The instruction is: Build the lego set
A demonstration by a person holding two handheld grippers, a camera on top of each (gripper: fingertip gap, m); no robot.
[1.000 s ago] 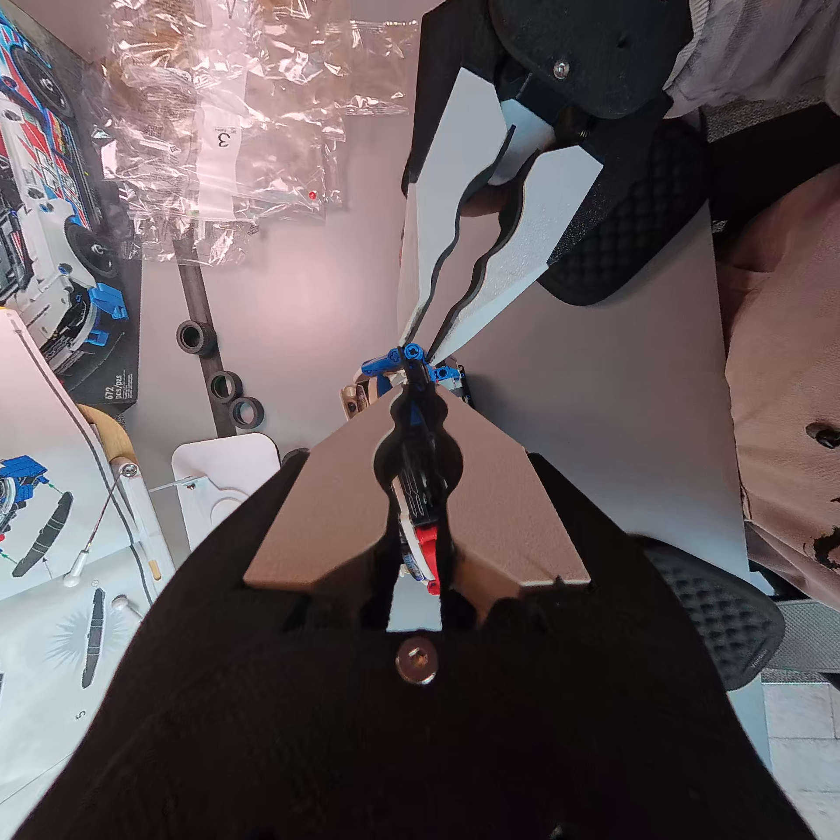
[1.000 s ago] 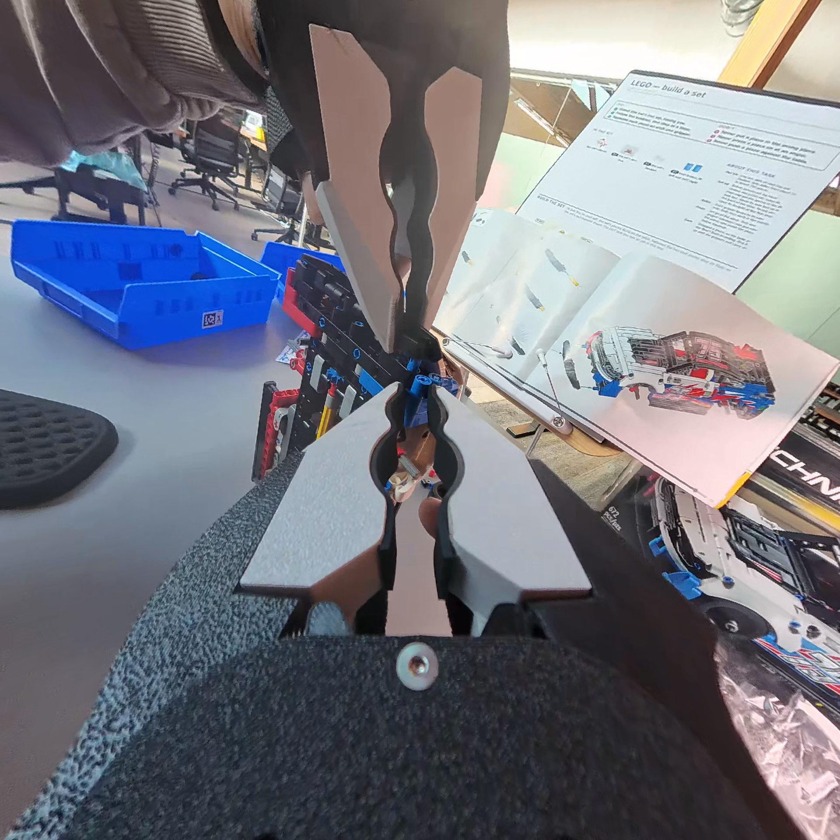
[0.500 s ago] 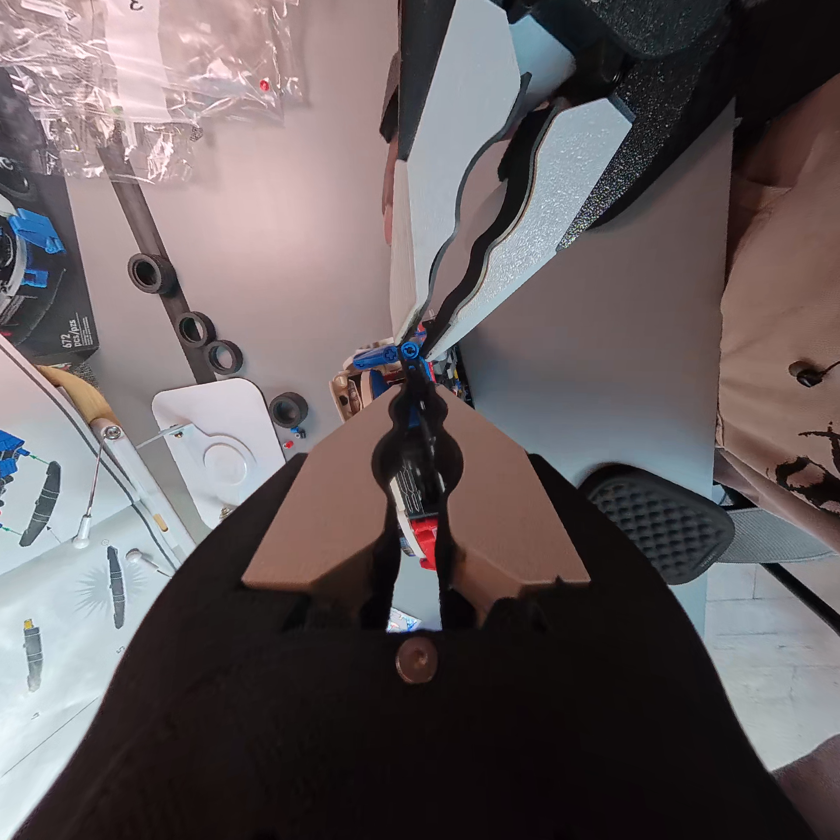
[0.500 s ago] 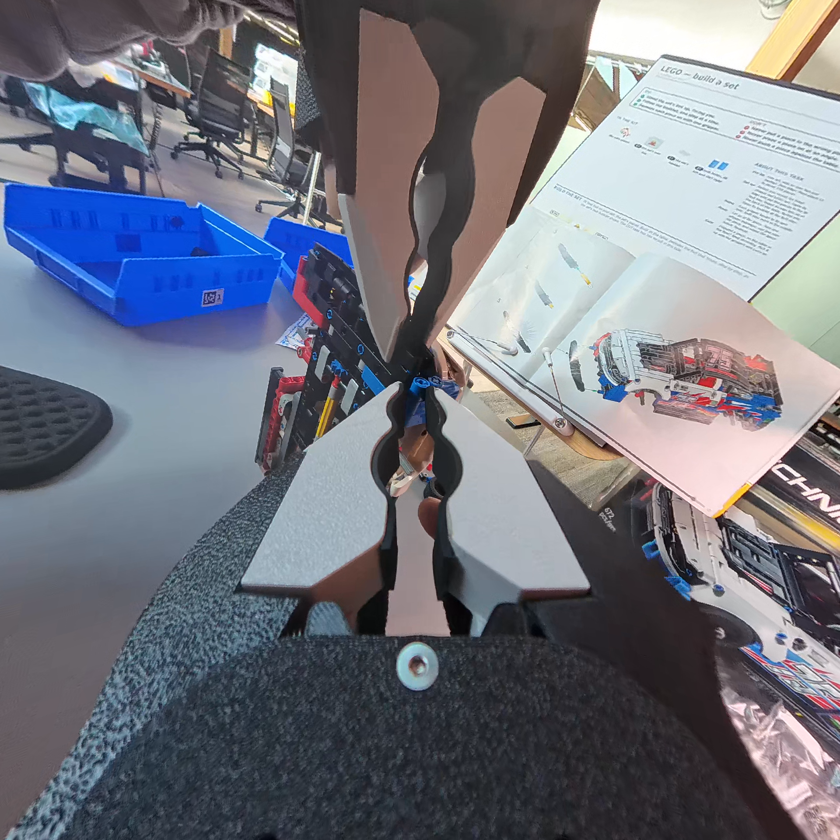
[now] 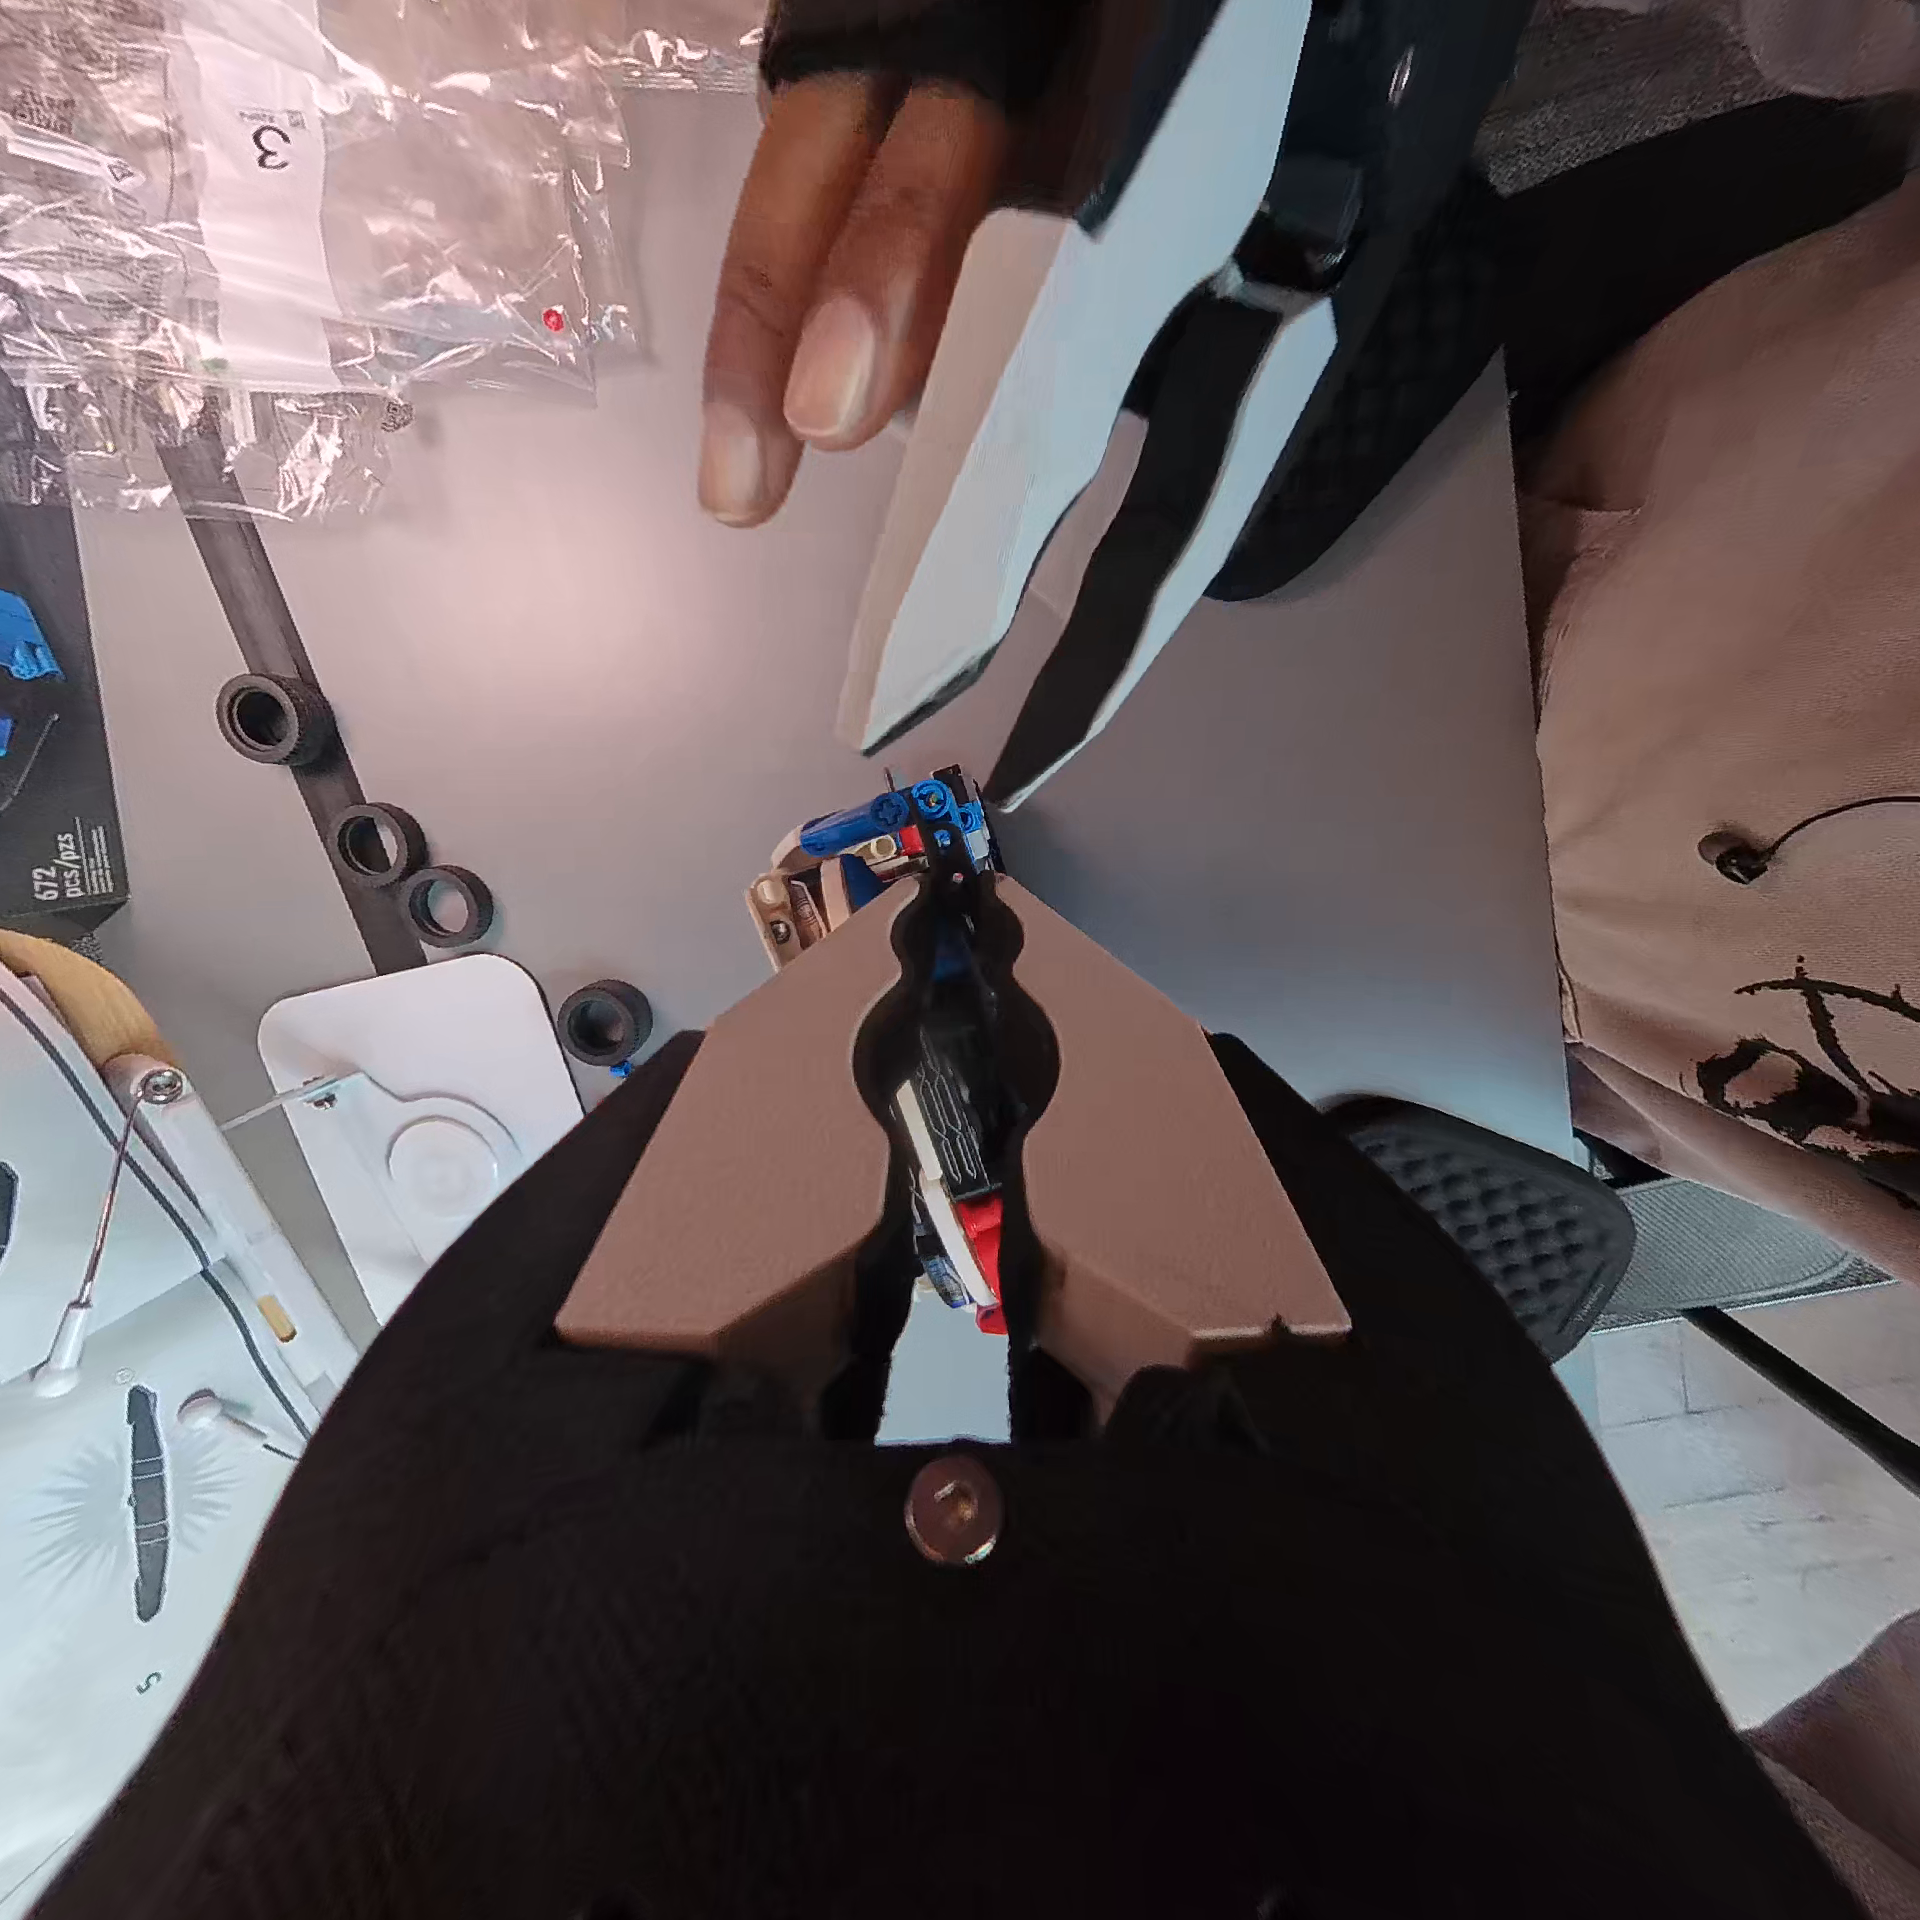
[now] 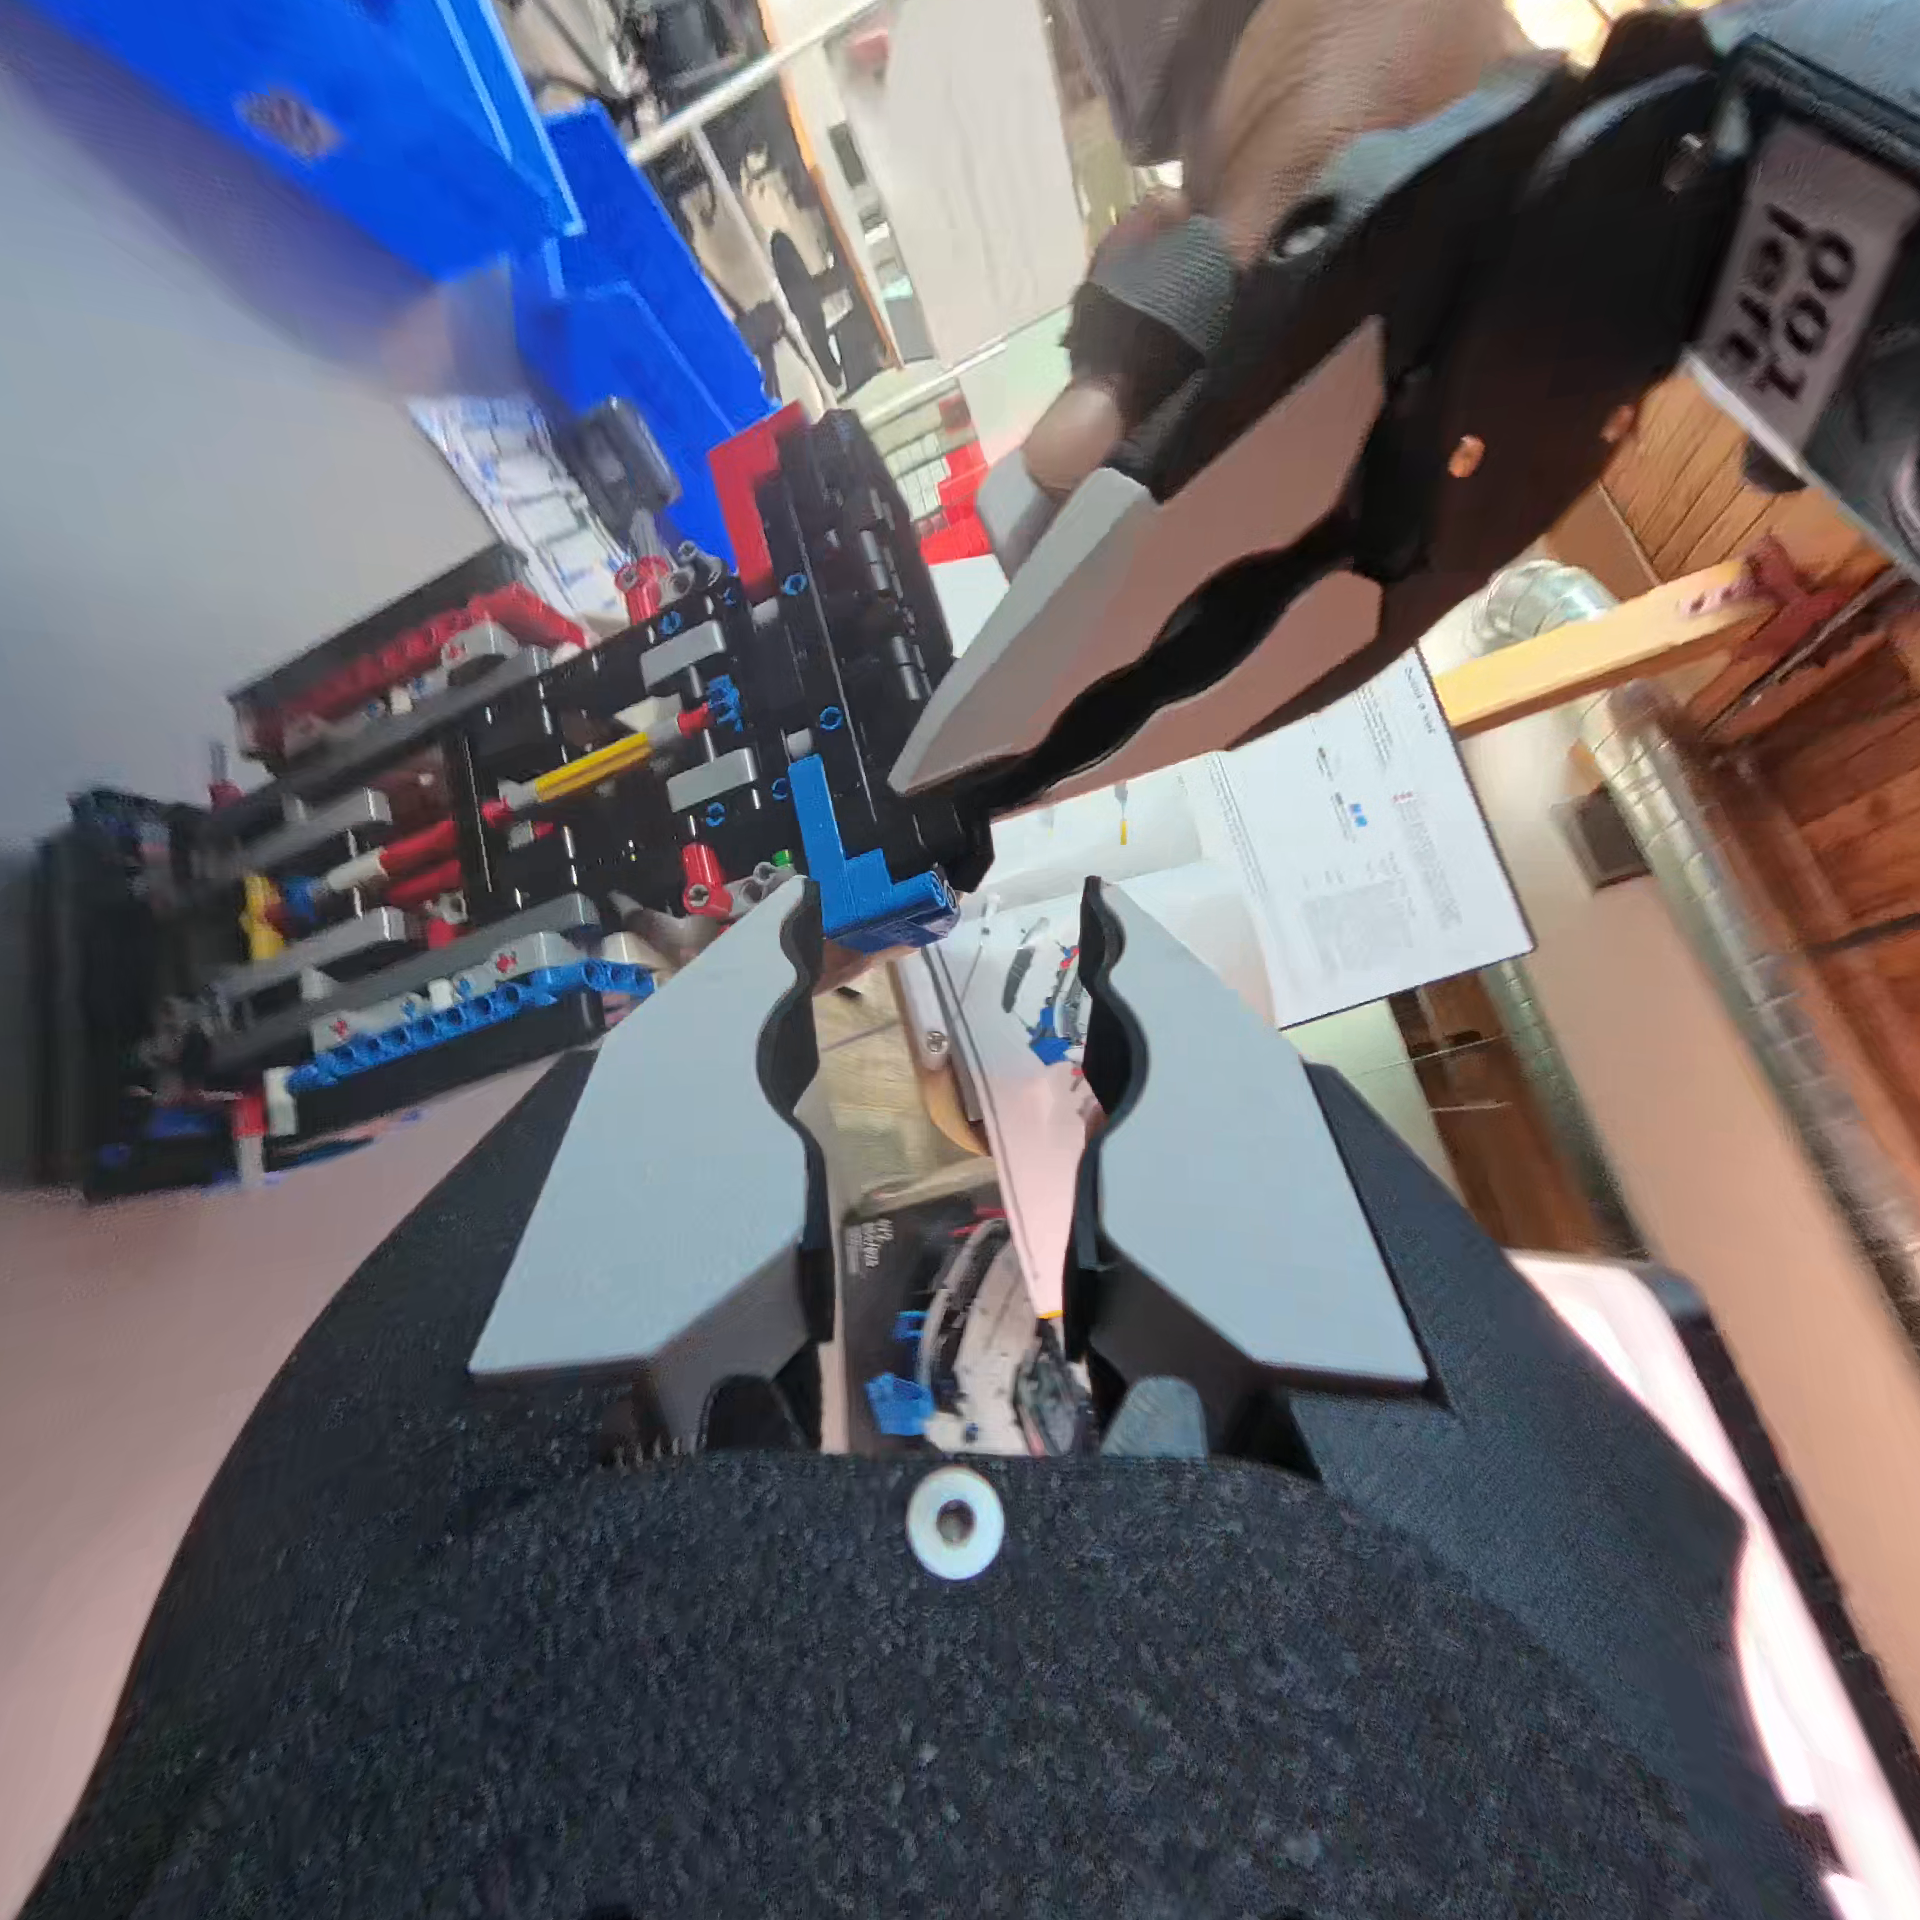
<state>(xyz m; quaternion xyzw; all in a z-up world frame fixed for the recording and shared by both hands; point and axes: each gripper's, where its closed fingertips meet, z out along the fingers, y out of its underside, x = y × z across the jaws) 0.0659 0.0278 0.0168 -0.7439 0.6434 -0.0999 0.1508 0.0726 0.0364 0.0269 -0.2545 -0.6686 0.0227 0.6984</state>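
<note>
Well, the grey counter [image 5: 520, 623] spreads beyond my left claw [image 5: 951, 914], which is clamped on the studded black, blue and red lego build [image 5: 940, 831]. My right claw [image 6: 940, 904], pinched beside it before, now gapes empty just past it. Crinkled clear bags [image 5: 312, 208] and ribbed black tyres [image 5: 265, 717] lie farther left.

Bare grey tabletop [image 5: 1299, 790] lies open to your right of the lego build [image 5: 940, 1081]. To your left, black tyres [image 5: 400, 847], a white tray [image 5: 416, 1101] and plastic bags [image 5: 270, 229] crowd the way; the right claw [image 5: 940, 727] hangs just beyond the build.
</note>
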